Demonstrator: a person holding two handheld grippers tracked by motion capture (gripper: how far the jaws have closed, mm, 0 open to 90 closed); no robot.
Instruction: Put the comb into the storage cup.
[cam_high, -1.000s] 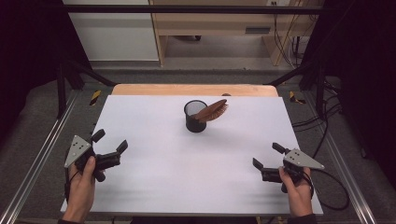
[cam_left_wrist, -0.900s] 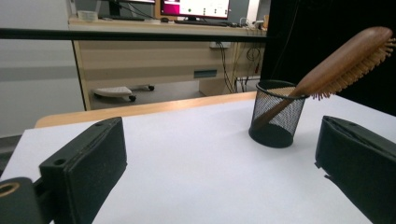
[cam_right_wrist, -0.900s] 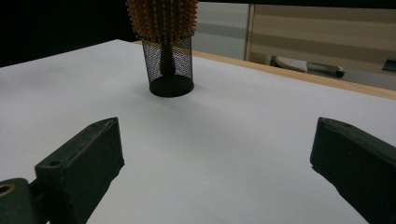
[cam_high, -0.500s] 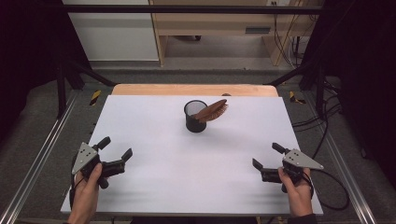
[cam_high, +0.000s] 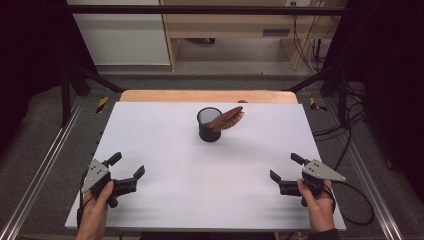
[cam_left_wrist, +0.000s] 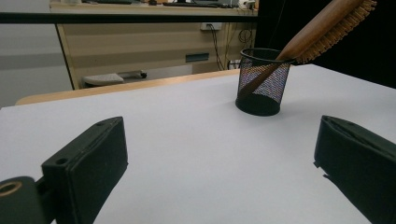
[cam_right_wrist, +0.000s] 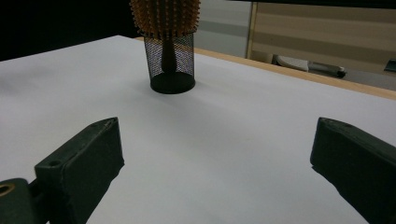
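We see a black mesh cup (cam_high: 209, 125) standing toward the far middle of the white counter (cam_high: 165, 150), a wooden hairbrush (cam_high: 227, 118) leaning out of it, handle down. Well short of the cup, the left hand-held gripper (cam_high: 126, 172) and right hand-held gripper (cam_high: 283, 167) rest with jaws spread and empty. We judge the reach has not begun; next, one must advance to the brush.

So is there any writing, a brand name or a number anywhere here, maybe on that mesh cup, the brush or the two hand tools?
None can be read.
Mesh cup: plain black mesh, no label.
Brush: bare wood and bristles, no mark visible.
Left gripper and right gripper: black jaws and grey plates, no print visible.
White table: blank.
Yellow-and-black striped tags on the floor: a pattern, no words.
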